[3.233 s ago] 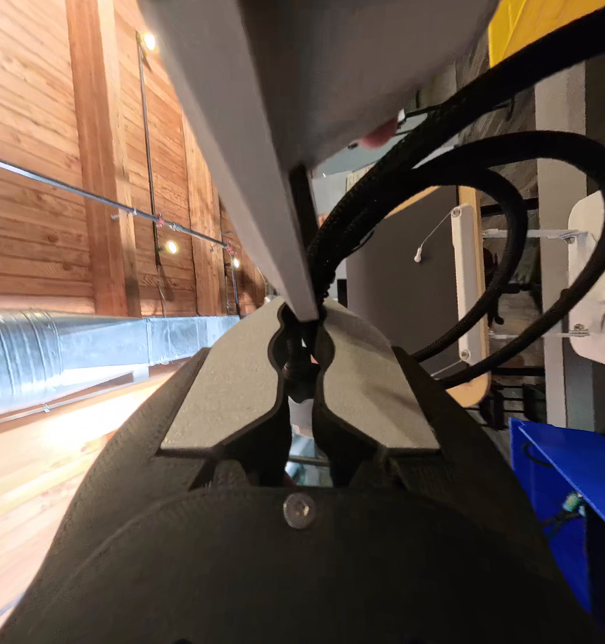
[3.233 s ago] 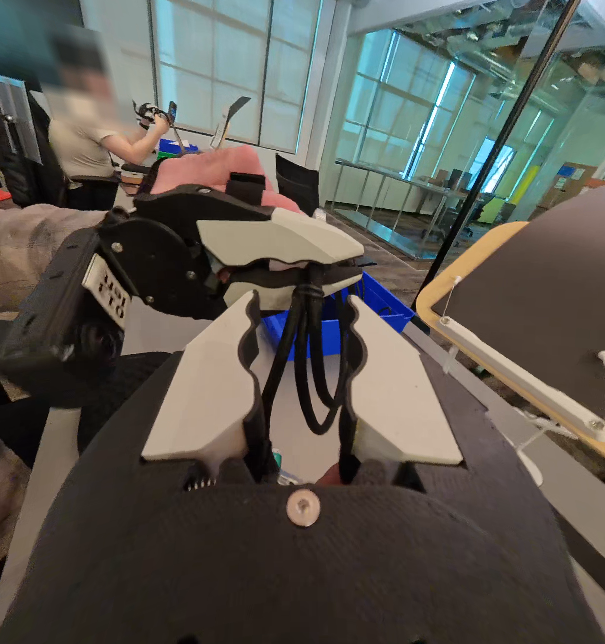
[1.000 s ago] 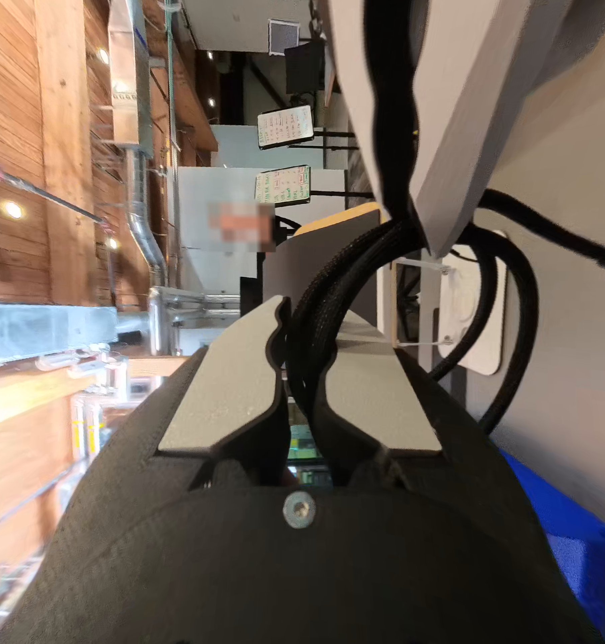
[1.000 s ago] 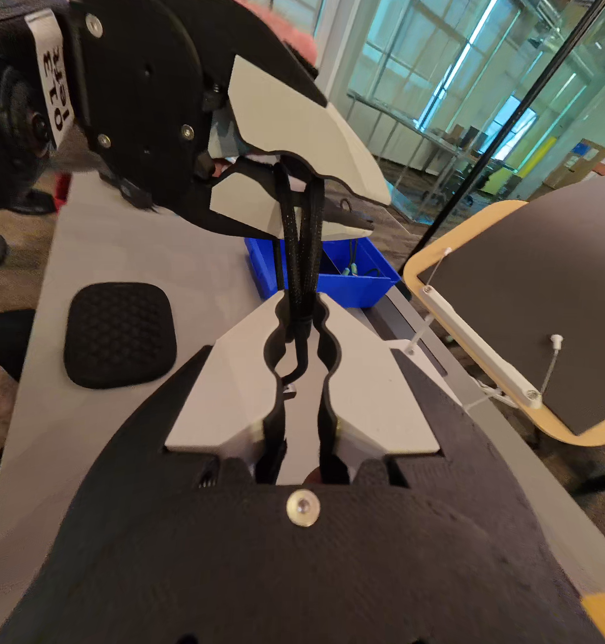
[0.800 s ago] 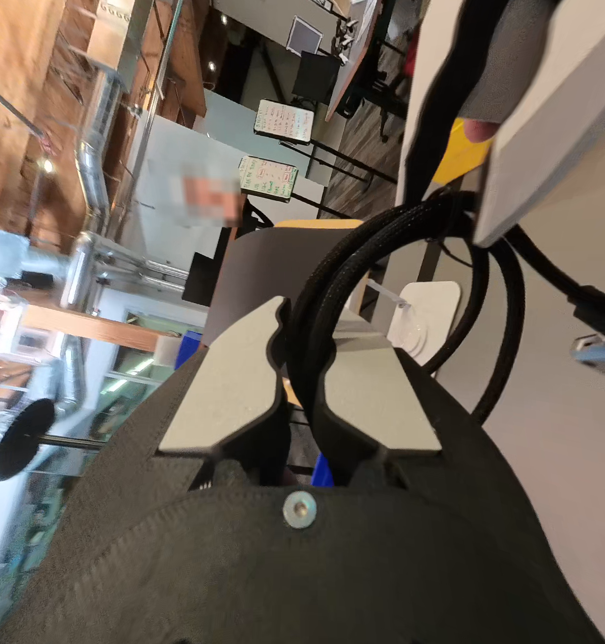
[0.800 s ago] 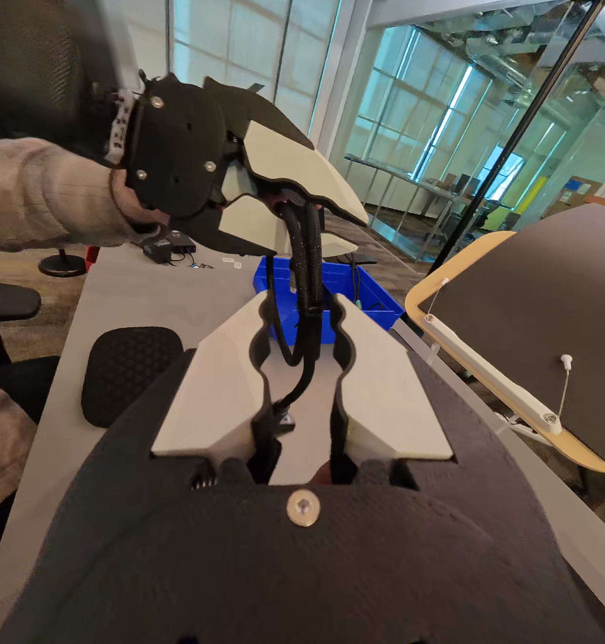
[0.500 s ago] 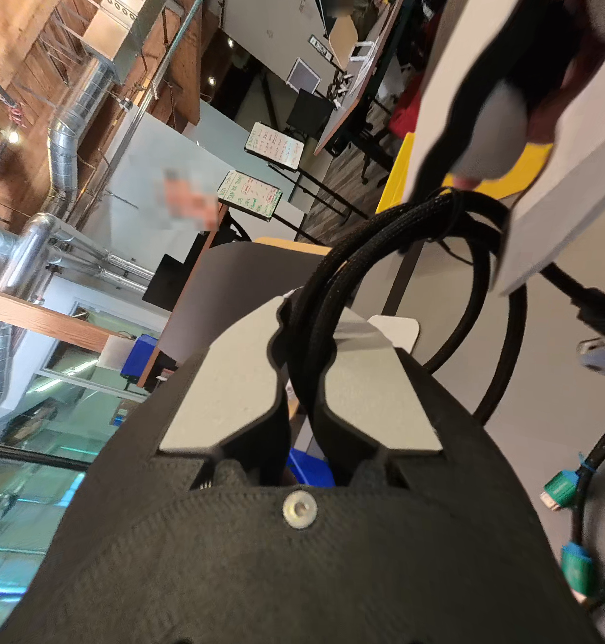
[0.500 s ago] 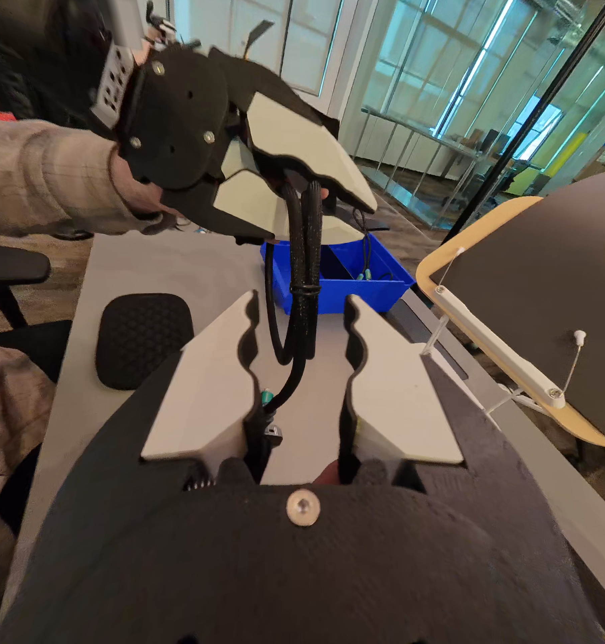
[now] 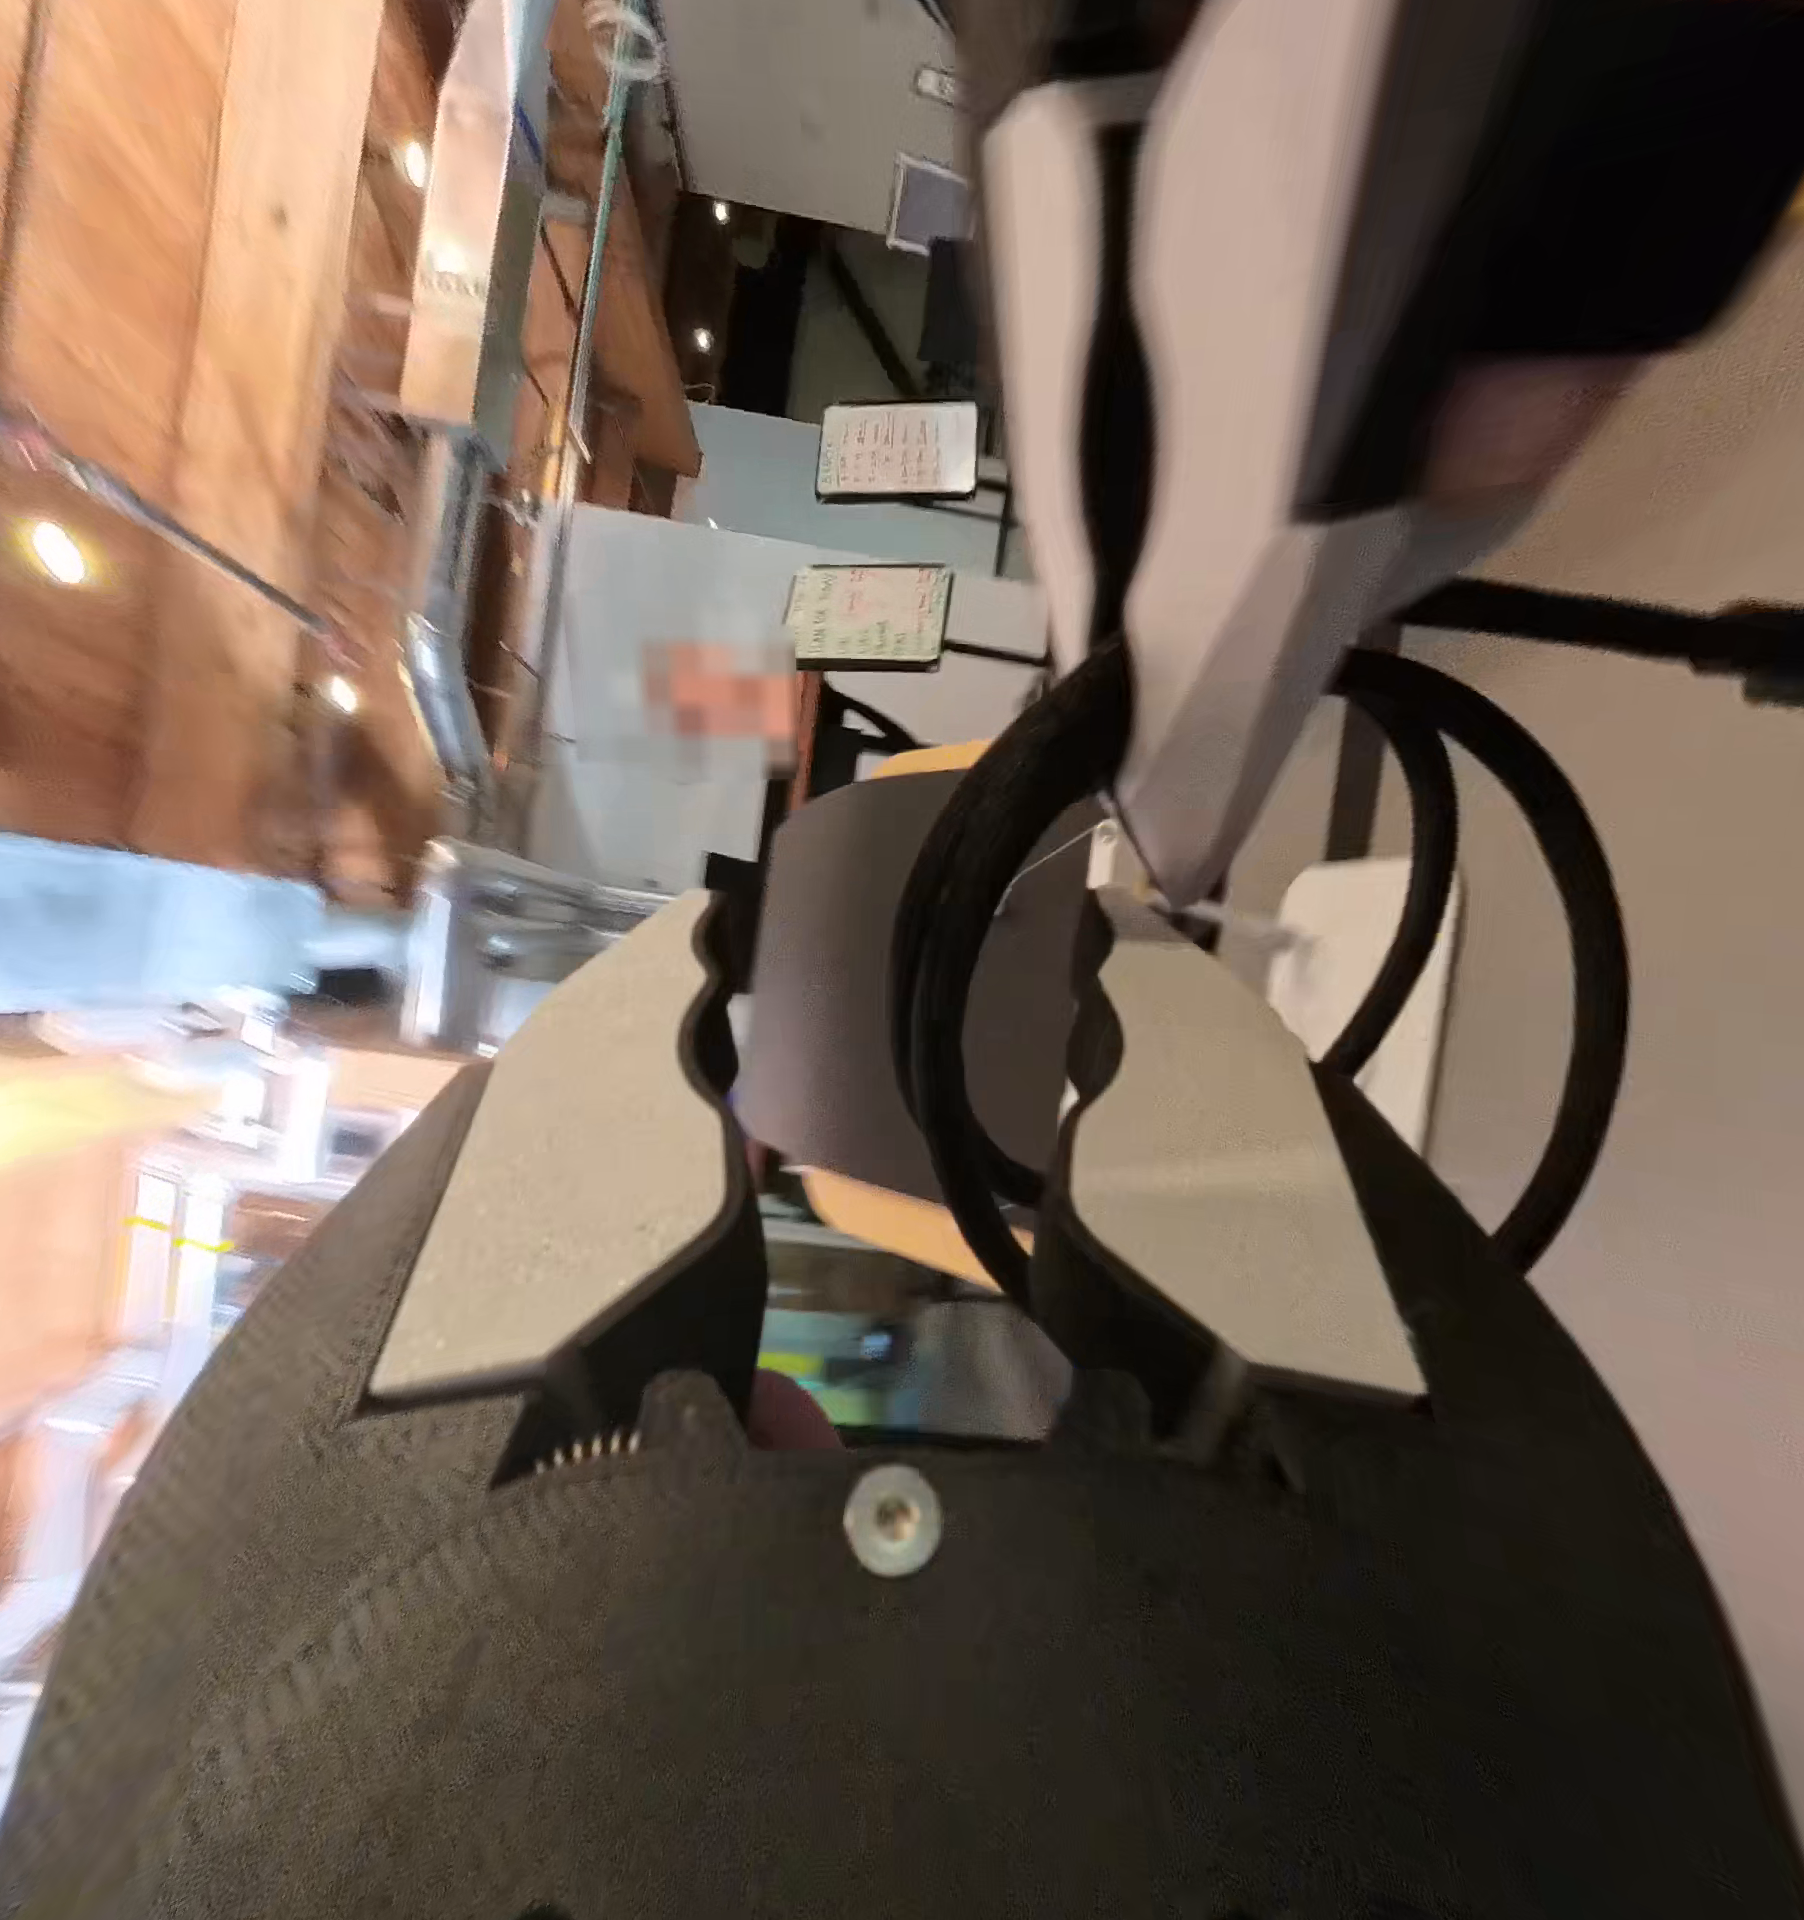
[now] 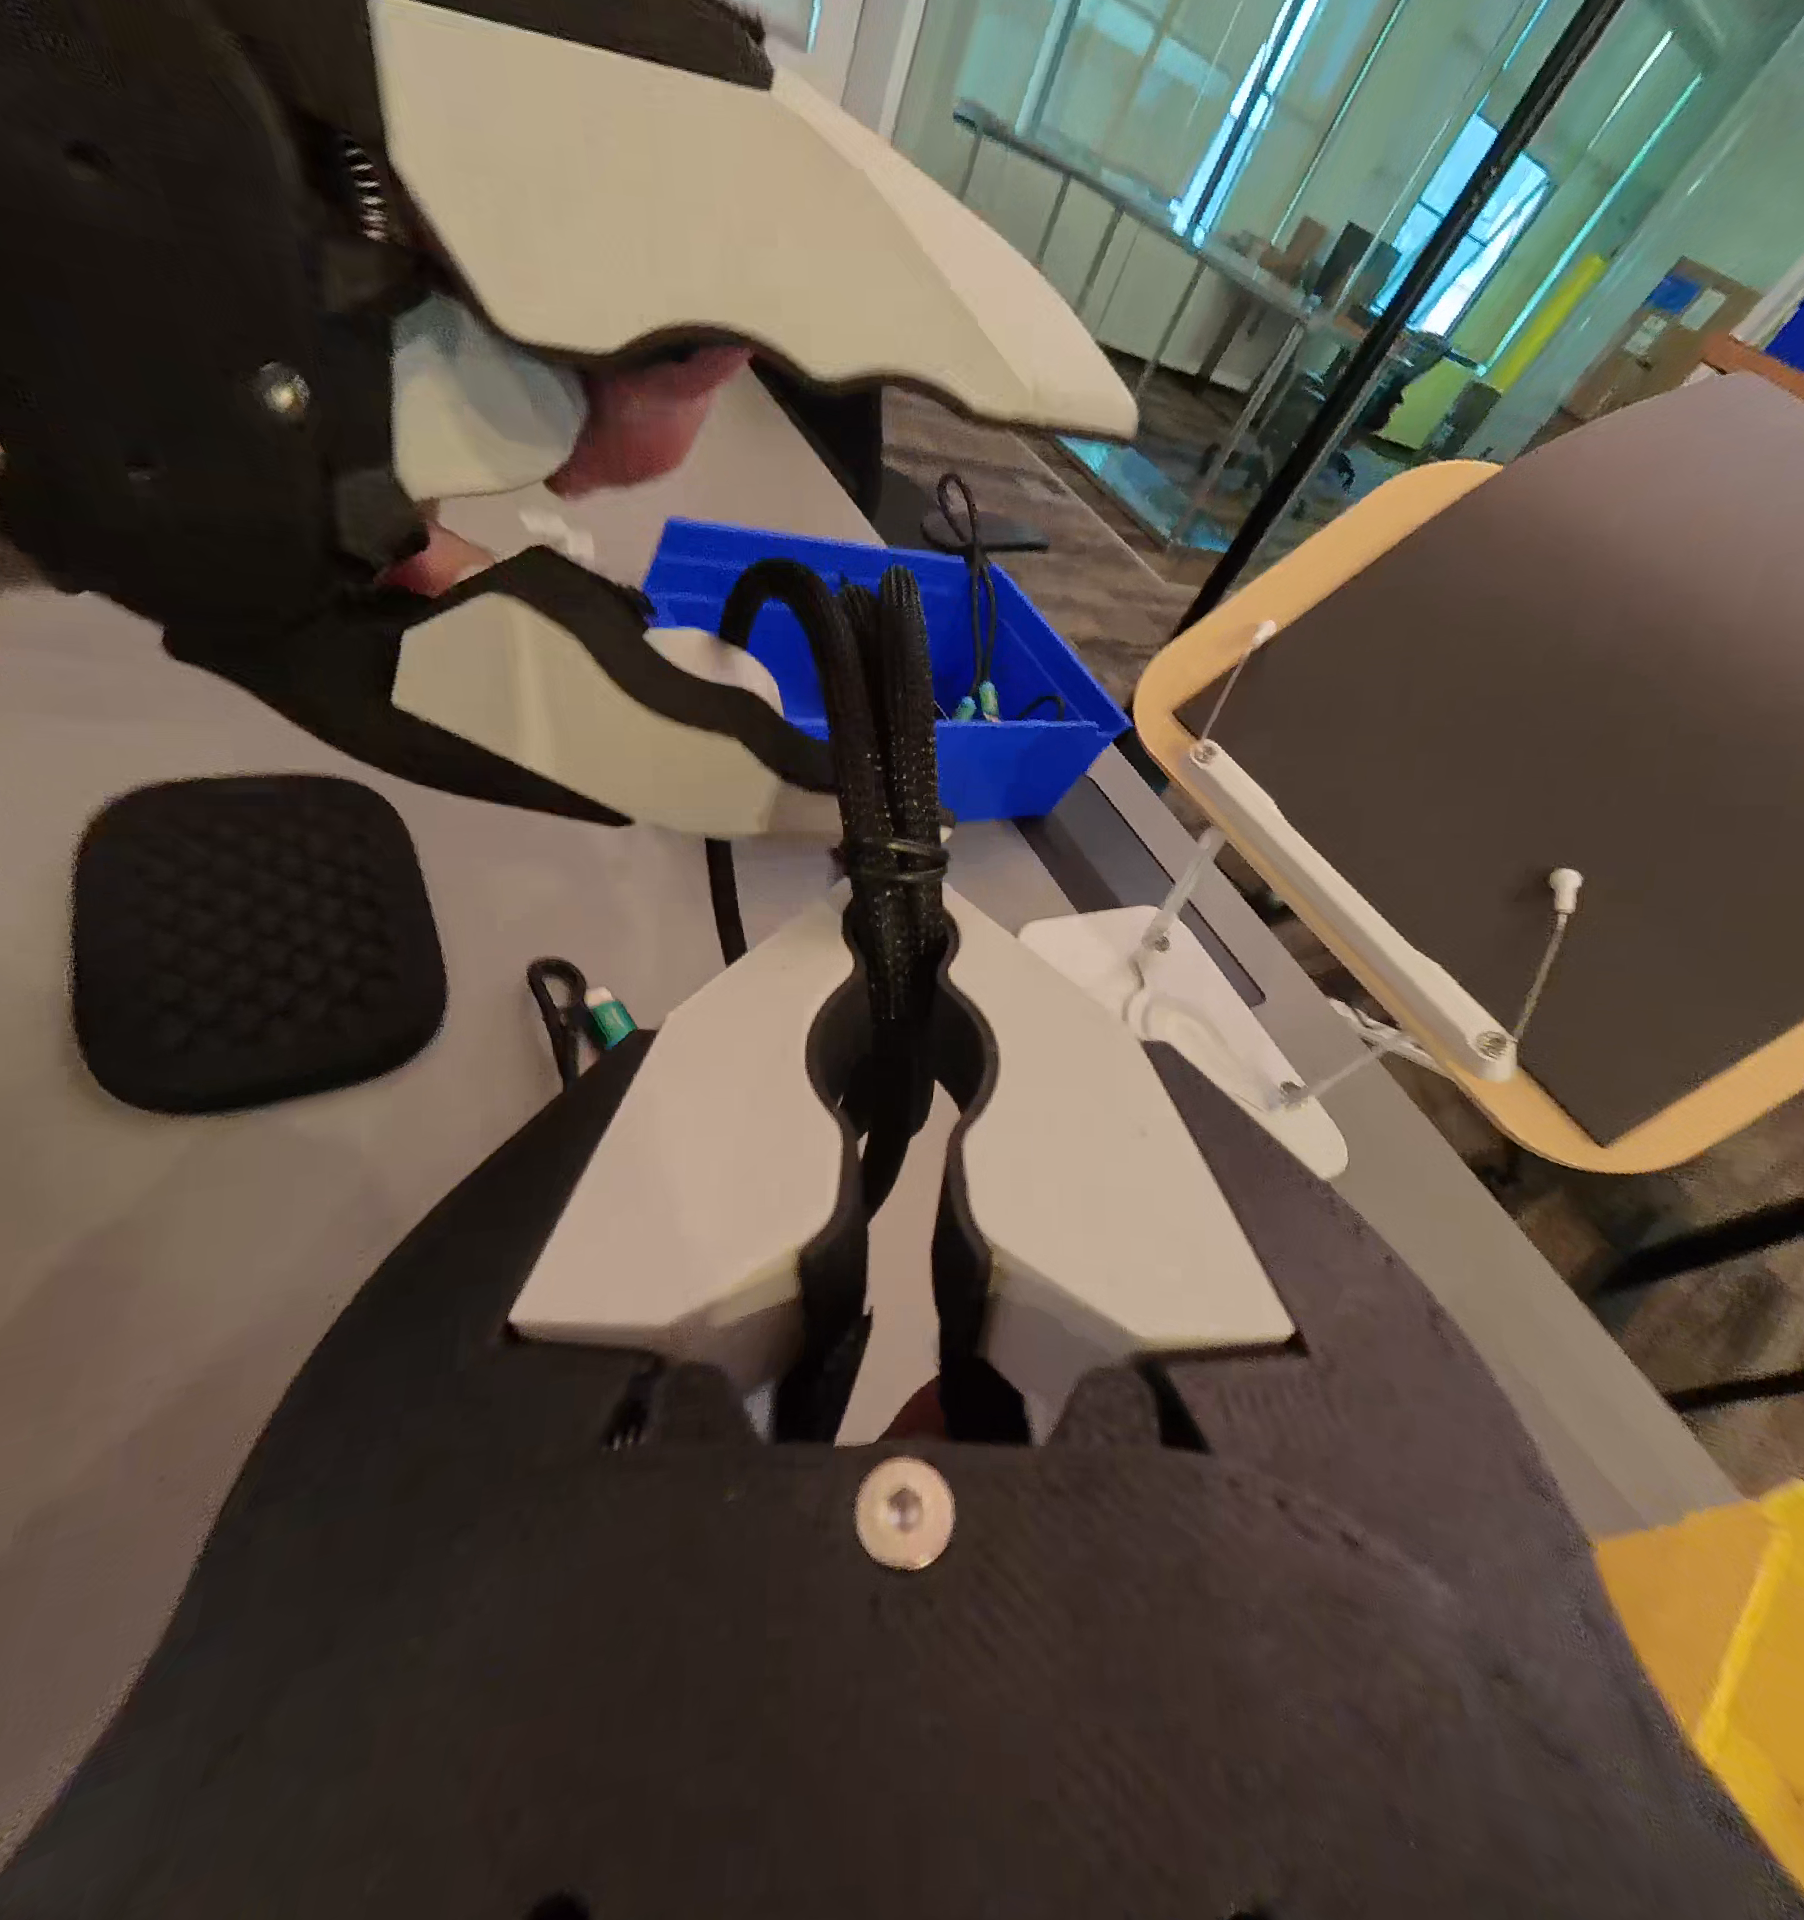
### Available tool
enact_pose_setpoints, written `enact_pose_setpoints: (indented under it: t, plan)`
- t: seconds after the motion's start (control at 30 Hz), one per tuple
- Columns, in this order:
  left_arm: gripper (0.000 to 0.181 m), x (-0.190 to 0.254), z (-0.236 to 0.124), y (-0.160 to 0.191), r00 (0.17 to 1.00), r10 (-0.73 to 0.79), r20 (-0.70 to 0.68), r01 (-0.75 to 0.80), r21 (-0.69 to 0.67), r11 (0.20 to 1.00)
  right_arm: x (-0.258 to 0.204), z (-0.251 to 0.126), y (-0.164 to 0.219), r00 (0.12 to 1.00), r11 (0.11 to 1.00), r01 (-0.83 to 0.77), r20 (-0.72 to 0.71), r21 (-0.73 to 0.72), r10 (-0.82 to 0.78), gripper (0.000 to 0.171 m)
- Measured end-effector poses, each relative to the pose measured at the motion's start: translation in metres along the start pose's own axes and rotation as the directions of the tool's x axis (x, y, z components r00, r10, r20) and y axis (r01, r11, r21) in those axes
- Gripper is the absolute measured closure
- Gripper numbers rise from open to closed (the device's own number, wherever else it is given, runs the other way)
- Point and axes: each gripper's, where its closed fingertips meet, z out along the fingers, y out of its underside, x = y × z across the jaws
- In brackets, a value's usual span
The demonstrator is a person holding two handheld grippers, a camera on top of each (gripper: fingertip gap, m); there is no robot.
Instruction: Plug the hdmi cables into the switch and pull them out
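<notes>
Above the grey table (image 10: 254, 1299), the coiled black cable bundle (image 10: 893, 727) is pinched by the right gripper (image 10: 898, 925), beside the blue bin (image 10: 1023, 769); the left gripper (image 9: 903, 935) is spread wide around it; the tie (image 10: 898, 857) should be loosened gently.
</notes>
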Motion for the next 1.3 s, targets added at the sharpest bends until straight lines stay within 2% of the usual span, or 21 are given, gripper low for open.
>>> enact_pose_setpoints:
  t: [0.07, 0.13, 0.2, 0.3, 0.33, 0.37, 0.4, 0.47, 0.53, 0.6, 0.67, 0.7, 0.8, 0.83, 0.93, 1.0, 1.03, 1.1, 1.13, 1.23, 1.3]
  plan:
    - [0.125, 0.011, 0.003, -0.004, 0.988, 0.151, -0.029, -0.152, -0.040, 0.988, -0.003, 0.002, 0.006, 0.998, 0.996, 0.066, -0.011, -0.058, -0.066, 0.171]
    - [0.144, 0.027, 0.006, -0.001, 0.977, 0.167, -0.133, -0.176, -0.057, 0.983, -0.006, 0.002, 0.011, 0.989, 0.983, 0.140, -0.021, -0.116, -0.144, 0.171]
    - [0.167, 0.025, 0.008, -0.002, 0.985, 0.118, -0.125, -0.125, -0.050, 0.991, -0.011, 0.000, 0.010, 0.978, 0.970, 0.204, -0.013, -0.134, -0.207, 0.171]
    - [0.170, 0.029, 0.009, 0.002, 0.986, 0.006, -0.168, -0.021, -0.084, 0.996, -0.006, -0.002, 0.007, 0.956, 0.950, 0.272, -0.071, -0.153, -0.285, 0.170]
    - [0.170, 0.027, 0.011, 0.004, 0.983, -0.072, -0.171, 0.057, -0.090, 0.994, -0.001, -0.002, 0.001, 0.951, 0.953, 0.272, -0.116, -0.133, -0.288, 0.164]
    - [0.171, 0.029, 0.013, 0.009, 0.962, -0.175, -0.209, 0.154, -0.113, 0.982, 0.007, -0.004, -0.005, 0.942, 0.956, 0.269, -0.172, -0.120, -0.287, 0.147]
    - [0.171, 0.032, 0.015, 0.016, 0.927, -0.283, -0.247, 0.255, -0.139, 0.957, 0.013, -0.009, -0.012, 0.933, 0.957, 0.272, -0.217, -0.098, -0.287, 0.138]
    - [0.171, 0.038, 0.018, 0.026, 0.817, -0.490, -0.302, 0.452, -0.191, 0.871, 0.020, -0.024, -0.033, 0.917, 0.956, 0.292, -0.282, -0.001, -0.280, 0.130]
    - [0.171, 0.040, 0.022, 0.034, 0.685, -0.648, -0.334, 0.604, -0.239, 0.761, 0.018, -0.039, -0.045, 0.905, 0.942, 0.333, -0.294, 0.045, -0.307, 0.147]
    - [0.167, 0.041, 0.025, 0.038, 0.542, -0.764, -0.351, 0.718, -0.279, 0.637, 0.002, -0.045, -0.048, 0.931, 0.942, 0.328, -0.196, 0.079, -0.308, 0.167]
    - [0.171, 0.040, 0.027, 0.038, 0.433, -0.824, -0.365, 0.786, -0.296, 0.543, -0.014, -0.044, -0.046, 0.964, 0.962, 0.262, -0.076, 0.080, -0.256, 0.162]
    - [0.172, 0.038, 0.028, 0.037, 0.397, -0.844, -0.361, 0.808, -0.298, 0.508, -0.015, -0.042, -0.045, 0.972, 0.971, 0.230, -0.068, 0.072, -0.225, 0.161]
    - [0.173, 0.029, 0.030, 0.034, 0.387, -0.860, -0.332, 0.837, -0.265, 0.479, 0.003, -0.032, -0.045, 0.986, 0.991, 0.108, -0.139, 0.080, -0.097, 0.154]
    - [0.174, 0.027, 0.029, 0.031, 0.396, -0.858, -0.327, 0.839, -0.250, 0.483, 0.008, -0.027, -0.043, 0.988, 0.995, 0.061, -0.150, 0.084, -0.048, 0.153]
    - [0.171, 0.023, 0.028, 0.024, 0.452, -0.843, -0.292, 0.831, -0.205, 0.517, 0.013, -0.012, -0.029, 0.991, 0.998, -0.016, -0.134, 0.064, 0.024, 0.138]
    - [0.176, 0.020, 0.028, 0.020, 0.465, -0.843, -0.270, 0.839, -0.170, 0.517, 0.017, -0.006, -0.024, 0.988, 0.997, -0.025, -0.150, 0.068, 0.035, 0.138]
    - [0.176, 0.018, 0.028, 0.018, 0.459, -0.848, -0.265, 0.847, -0.156, 0.508, 0.022, -0.004, -0.022, 0.983, 0.997, -0.029, -0.177, 0.075, 0.042, 0.145]
    - [0.176, 0.017, 0.028, 0.015, 0.420, -0.864, -0.277, 0.869, -0.150, 0.471, 0.024, -0.003, -0.023, 0.980, 0.996, -0.015, -0.196, 0.092, 0.032, 0.145]
    - [0.175, 0.017, 0.028, 0.014, 0.387, -0.876, -0.287, 0.886, -0.149, 0.440, 0.029, -0.005, -0.024, 0.971, 0.995, 0.016, -0.239, 0.097, 0.008, 0.152]
    - [0.176, 0.015, 0.027, 0.008, 0.252, -0.910, -0.331, 0.936, -0.155, 0.315, 0.039, -0.006, -0.019, 0.933, 0.991, 0.133, -0.341, 0.022, -0.117, 0.154]
    - [0.177, 0.012, 0.025, 0.004, 0.219, -0.904, -0.368, 0.951, -0.129, 0.283, 0.034, -0.008, -0.027, 0.939, 0.984, 0.159, -0.320, 0.081, -0.125, 0.151]
